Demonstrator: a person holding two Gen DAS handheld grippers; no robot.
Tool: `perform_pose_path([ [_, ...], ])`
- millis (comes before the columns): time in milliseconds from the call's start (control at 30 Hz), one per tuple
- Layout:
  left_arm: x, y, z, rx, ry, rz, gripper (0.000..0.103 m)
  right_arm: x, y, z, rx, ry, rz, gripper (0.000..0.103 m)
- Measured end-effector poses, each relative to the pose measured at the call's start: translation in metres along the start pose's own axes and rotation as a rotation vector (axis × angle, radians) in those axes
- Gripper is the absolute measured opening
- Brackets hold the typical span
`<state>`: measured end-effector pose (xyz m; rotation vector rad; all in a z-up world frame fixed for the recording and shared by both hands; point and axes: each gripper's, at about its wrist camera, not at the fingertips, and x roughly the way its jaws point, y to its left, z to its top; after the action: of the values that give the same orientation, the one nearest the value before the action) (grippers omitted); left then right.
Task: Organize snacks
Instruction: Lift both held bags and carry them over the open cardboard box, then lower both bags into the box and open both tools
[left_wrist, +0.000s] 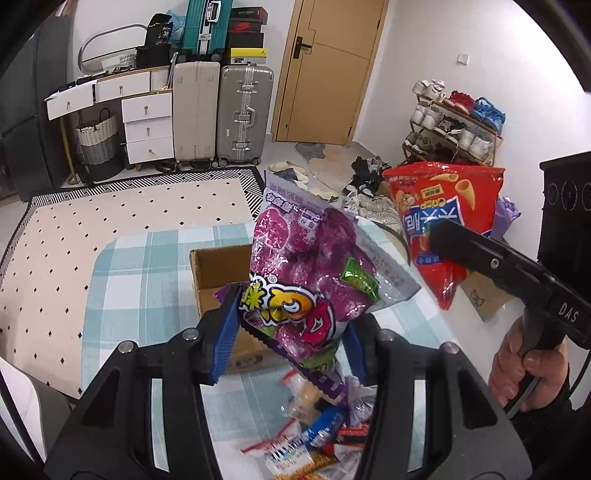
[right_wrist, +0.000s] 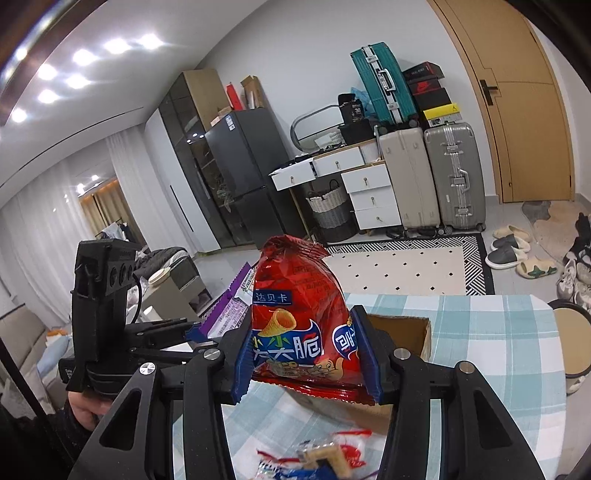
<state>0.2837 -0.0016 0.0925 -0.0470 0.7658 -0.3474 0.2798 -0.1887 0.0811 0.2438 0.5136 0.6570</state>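
Left wrist view. Blue-padded fingers (left_wrist: 225, 332) of the left gripper (left_wrist: 291, 332) stand nearest the lens, clenched on the lower end of a purple snack bag (left_wrist: 306, 266), glittery, with cartoon lettering. The bag is held tilted up above the checked tablecloth (left_wrist: 147, 266). Behind it: an open cardboard box (left_wrist: 218, 266), flaps up, on the cloth. Below the bag: a heap of small wrapped snacks (left_wrist: 317, 439) (blurred; contents not legible). Right side: the right gripper (left_wrist: 439, 230), a black tool in a person's hand (left_wrist: 528, 373), its tip set against a red chip bag (left_wrist: 443, 218) held in the air, off the table. Background: suitcases (left_wrist: 221, 114), white drawer unit (left_wrist: 147, 125), wooden door (left_wrist: 328, 70), shoe rack (left_wrist: 454, 125).

Right wrist view. Blue pads of the right gripper (right_wrist: 308, 354) press both sides of the red chip bag (right_wrist: 299, 317), grasping it upright, crimped top uppermost. Behind and below the bag sits the cardboard box (right_wrist: 406, 332) on the tablecloth (right_wrist: 491, 332). At the bottom edge: small wrapped snacks (right_wrist: 317, 458). Left side: the left gripper (right_wrist: 195, 334), seen side-on, holding the purple snack bag (right_wrist: 229, 306) by one end (only the bag's back panel shows). Background: dark fridge (right_wrist: 243, 177), suitcases (right_wrist: 432, 177), slippers (right_wrist: 513, 247) on the floor.
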Motion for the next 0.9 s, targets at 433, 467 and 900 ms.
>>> perform_pose_path([
  [433, 0.128, 0.029, 0.007, -0.015, 0.165, 0.035, 0.048, 0.103, -0.065, -0.009, 0.021, 0.163, -0.056, 0.048],
  [467, 0.136, 0.031, 0.005, -0.015, 0.175, 0.038, 0.048, 0.109, -0.07, -0.014, 0.022, 0.172, -0.057, 0.049],
  [900, 0.206, 0.053, -0.02, -0.011, 0.261, 0.013, 0.048, 0.165, -0.107, -0.051, 0.061, 0.282, -0.058, 0.049],
])
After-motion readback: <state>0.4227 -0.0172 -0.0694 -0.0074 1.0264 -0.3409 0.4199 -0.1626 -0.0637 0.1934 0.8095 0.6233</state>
